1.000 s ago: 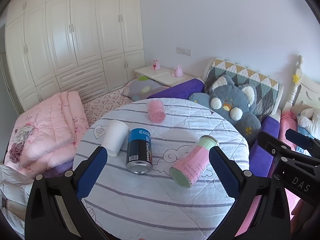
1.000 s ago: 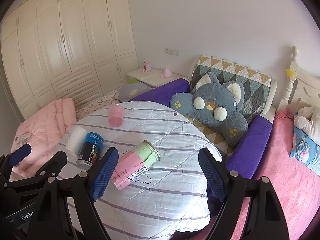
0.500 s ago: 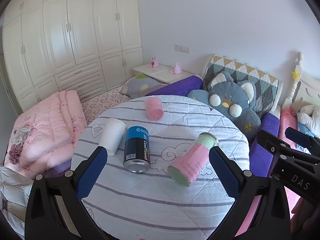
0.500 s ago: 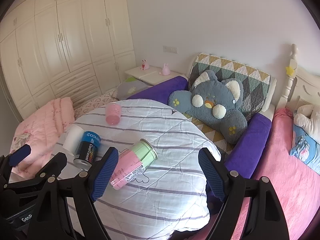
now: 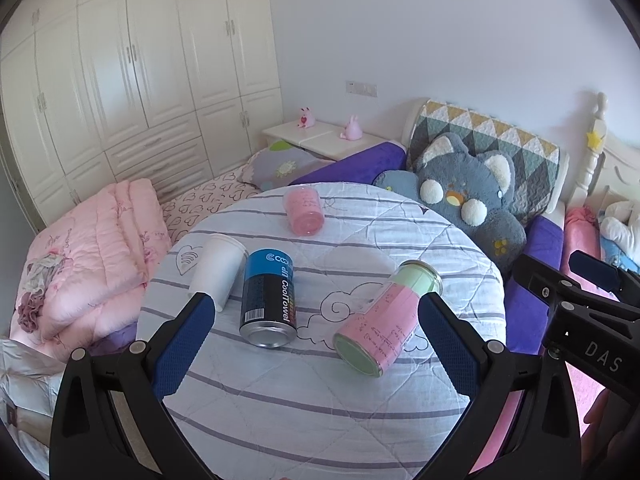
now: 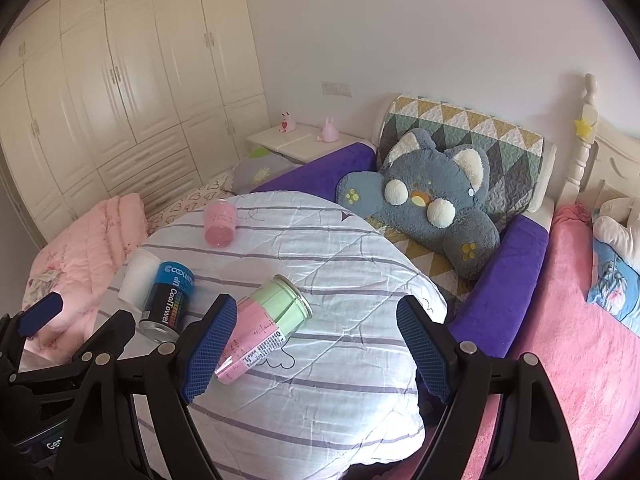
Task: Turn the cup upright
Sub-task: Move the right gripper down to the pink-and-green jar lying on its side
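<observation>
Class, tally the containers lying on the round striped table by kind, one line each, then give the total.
Cups: 2, the white cup and the pink cup
Cans: 2, the blue-and-black can and the pink-and-green can
Total: 4

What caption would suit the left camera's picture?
Open hand-held gripper hovers over four toppled containers, including a white cup, on a striped quilt.

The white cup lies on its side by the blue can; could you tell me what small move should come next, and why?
Probably ease the left gripper forward-left toward the white cup: its jaws are open and empty, and the cup lies on its side just beyond its left finger.
</observation>
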Action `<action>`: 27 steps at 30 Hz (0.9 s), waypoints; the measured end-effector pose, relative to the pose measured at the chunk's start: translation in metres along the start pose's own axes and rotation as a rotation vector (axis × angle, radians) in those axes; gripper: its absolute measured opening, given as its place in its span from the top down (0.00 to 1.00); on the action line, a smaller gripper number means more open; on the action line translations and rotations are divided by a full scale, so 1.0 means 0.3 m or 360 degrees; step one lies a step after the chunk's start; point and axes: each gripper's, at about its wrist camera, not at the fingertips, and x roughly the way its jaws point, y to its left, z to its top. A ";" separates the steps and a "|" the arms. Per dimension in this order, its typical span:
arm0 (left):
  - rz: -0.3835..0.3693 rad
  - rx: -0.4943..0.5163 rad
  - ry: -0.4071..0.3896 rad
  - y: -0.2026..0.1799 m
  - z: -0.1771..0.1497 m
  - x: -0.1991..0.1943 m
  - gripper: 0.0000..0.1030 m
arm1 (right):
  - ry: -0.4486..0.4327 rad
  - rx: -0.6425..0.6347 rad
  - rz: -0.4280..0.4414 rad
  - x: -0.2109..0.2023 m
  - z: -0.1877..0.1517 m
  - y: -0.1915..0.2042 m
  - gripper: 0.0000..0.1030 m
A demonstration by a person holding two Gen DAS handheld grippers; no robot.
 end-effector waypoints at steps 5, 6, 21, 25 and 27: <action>0.0013 0.0004 0.0011 -0.004 0.003 0.020 0.00 | -0.0013 0.0001 0.0018 0.021 0.006 -0.003 0.19; 0.0011 0.0007 0.0016 -0.008 0.002 0.024 0.00 | -0.0012 0.0002 0.0018 0.020 0.005 -0.003 0.19; -0.0031 0.0088 0.0050 -0.083 0.010 0.065 0.00 | 0.0026 0.0074 -0.0006 0.046 0.007 -0.072 0.19; -0.0039 0.0128 0.0068 -0.106 0.004 0.081 0.00 | 0.0043 0.0078 -0.0011 0.062 0.005 -0.080 0.19; -0.0037 0.0137 0.0076 -0.110 0.004 0.089 0.00 | 0.0055 0.0086 -0.0012 0.070 0.003 -0.086 0.19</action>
